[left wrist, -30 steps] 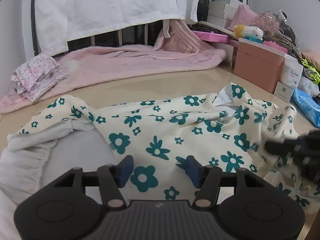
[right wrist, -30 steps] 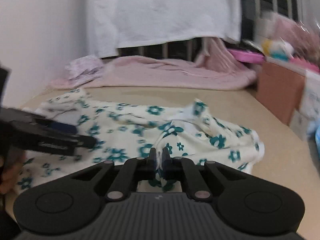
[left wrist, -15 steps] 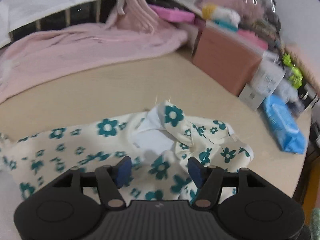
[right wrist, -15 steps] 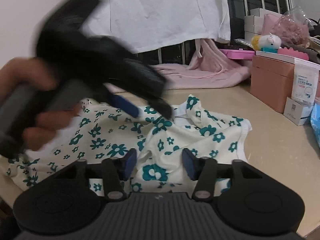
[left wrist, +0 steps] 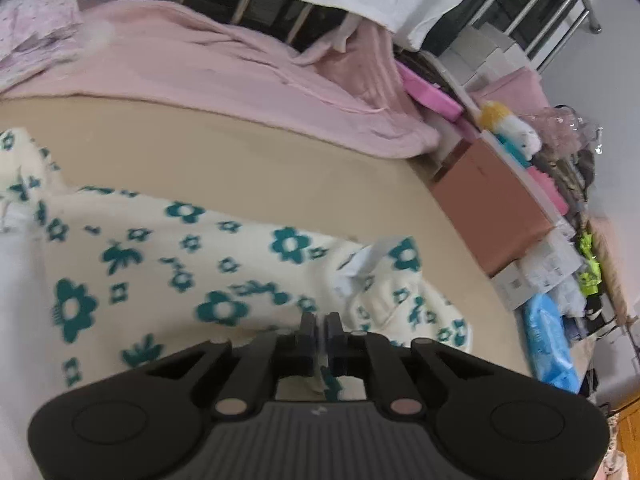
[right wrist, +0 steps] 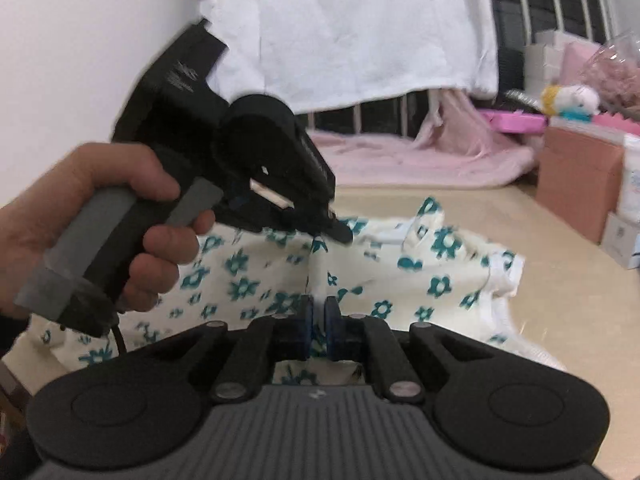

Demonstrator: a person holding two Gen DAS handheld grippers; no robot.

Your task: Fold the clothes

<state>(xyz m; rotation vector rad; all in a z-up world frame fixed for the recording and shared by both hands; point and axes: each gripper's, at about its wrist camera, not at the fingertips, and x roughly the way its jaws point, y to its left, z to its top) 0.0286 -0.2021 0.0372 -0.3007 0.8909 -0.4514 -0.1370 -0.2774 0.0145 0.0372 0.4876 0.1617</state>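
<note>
A cream garment with teal flowers point(left wrist: 240, 264) lies spread and rumpled on the tan tabletop point(left wrist: 240, 160). My left gripper point(left wrist: 320, 330) has its jaws closing onto a ridge of this fabric, the pads almost touching. In the right wrist view a hand point(right wrist: 80, 208) holds the left gripper point(right wrist: 338, 235) tilted down, its tip pinching a raised crease of the garment point(right wrist: 420, 272). Just below that crease, my right gripper point(right wrist: 317, 322) is closing its blue pads on a fold of the same cloth.
A pink blanket point(left wrist: 240, 92) lies at the back under a hanging white sheet point(right wrist: 360, 28). On the right stand a brown box point(left wrist: 492, 208), white boxes, a plush toy point(left wrist: 516, 136) and a blue pack point(left wrist: 548, 344) near the table's edge.
The left gripper swung right across the garment, rolled, and went from wide open to shut on fabric. The right gripper opened half a second ago and has closed again on a fold.
</note>
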